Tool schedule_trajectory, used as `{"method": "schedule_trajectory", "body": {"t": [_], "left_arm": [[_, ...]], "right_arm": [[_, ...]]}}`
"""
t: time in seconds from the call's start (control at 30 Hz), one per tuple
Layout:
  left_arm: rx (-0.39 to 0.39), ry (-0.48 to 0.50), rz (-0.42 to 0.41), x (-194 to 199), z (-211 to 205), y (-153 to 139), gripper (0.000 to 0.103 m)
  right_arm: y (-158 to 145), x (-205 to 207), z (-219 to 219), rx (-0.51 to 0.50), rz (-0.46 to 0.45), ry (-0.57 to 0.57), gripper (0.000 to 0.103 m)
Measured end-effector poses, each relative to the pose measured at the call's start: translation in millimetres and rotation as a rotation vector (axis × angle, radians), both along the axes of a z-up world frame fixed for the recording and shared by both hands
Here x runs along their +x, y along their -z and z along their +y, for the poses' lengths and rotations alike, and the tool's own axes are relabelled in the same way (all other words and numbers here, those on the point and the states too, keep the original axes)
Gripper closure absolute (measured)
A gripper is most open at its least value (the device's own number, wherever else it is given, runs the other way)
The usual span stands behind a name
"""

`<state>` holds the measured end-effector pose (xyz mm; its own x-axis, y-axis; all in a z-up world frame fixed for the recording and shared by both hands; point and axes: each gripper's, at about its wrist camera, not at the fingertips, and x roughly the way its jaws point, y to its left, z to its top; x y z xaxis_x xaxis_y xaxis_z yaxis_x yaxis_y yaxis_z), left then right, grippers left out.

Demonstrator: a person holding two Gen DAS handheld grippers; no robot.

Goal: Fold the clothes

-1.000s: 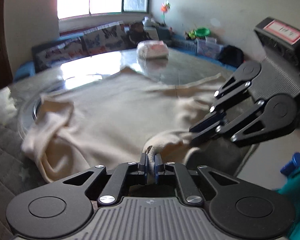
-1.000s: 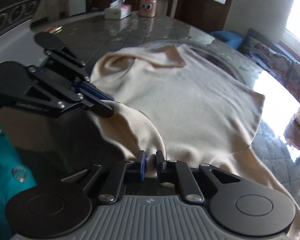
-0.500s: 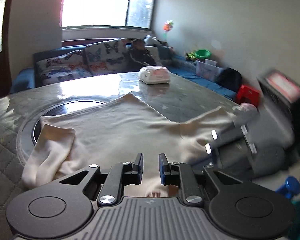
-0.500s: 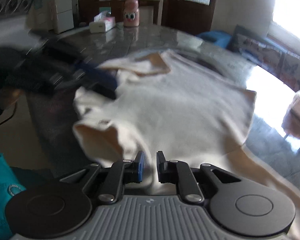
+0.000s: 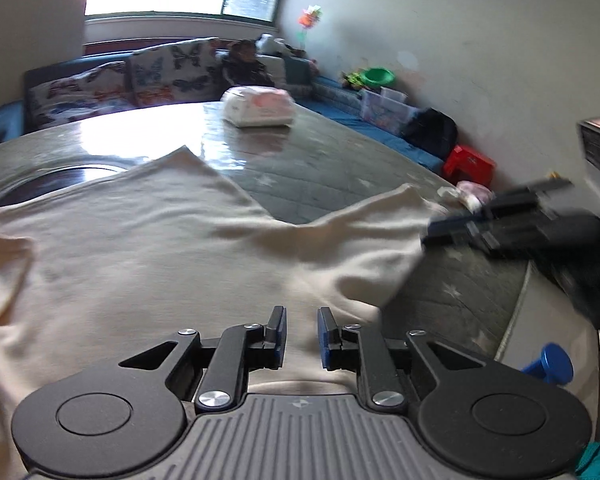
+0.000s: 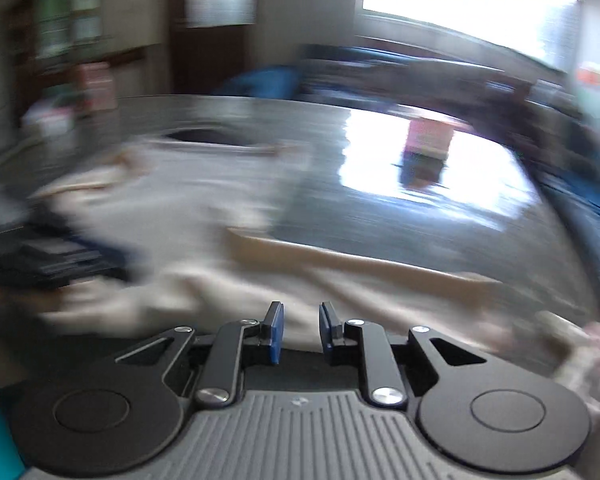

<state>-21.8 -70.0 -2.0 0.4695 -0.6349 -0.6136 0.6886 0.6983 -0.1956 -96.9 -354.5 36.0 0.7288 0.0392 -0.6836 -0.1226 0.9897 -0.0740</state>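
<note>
A cream long-sleeved garment [image 5: 140, 248] lies spread on the round grey table [image 5: 340, 148]. My left gripper [image 5: 302, 336] is open and empty, just above the garment's near edge. My right gripper [image 6: 300, 332] is open and empty over a sleeve [image 6: 360, 268] in a heavily blurred view. The right gripper also shows blurred in the left wrist view [image 5: 500, 224], at the tip of the right-hand sleeve [image 5: 380, 216]. The left gripper appears as a dark blur in the right wrist view [image 6: 52, 260].
A white packet [image 5: 260, 106] lies at the table's far side. A sofa with butterfly cushions [image 5: 140, 76] runs under the window. A red stool [image 5: 468, 160], a black bag [image 5: 432, 132] and a blue knob [image 5: 548, 364] are to the right, off the table.
Both grippers have let go of the cloth they pinched and opened. The garment has dropped flat. The right gripper is swinging fast to the right, away from the left one.
</note>
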Motion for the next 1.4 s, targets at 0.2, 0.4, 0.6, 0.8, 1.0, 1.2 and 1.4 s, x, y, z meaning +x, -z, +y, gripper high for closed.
{"method": "schedule_trajectory", "body": {"t": [0.2,0.4,0.6,0.8,1.0,1.2,1.4], "left_arm": [[0.025,0.040,0.007,-6,-15,6,0.085],[0.061,0.051,-0.004,-6,-23,7,0.085],[0.058,0.044,-0.024,-3,-24,0,0.084],[0.084,0.107,-0.036,-7,-35,5,0.084],[0.095,0.132,-0.034,-7,-37,6,0.082],[0.088,0.126,-0.052,-6,-36,-1,0.076],[0.077,0.127,-0.037,-7,-43,1,0.076]], "right_arm": [[23,14,-75,0.029,0.007,0.290,0.080],[35,20,-97,0.122,-0.005,0.340,0.078],[30,27,-90,0.061,-0.035,0.318,0.098],[10,32,-78,-0.125,-0.132,0.304,0.099],[35,47,-76,-0.161,-0.057,0.309,0.097],[22,45,-80,-0.146,-0.085,0.331,0.093],[13,65,-65,0.001,-0.065,0.211,0.093]]}}
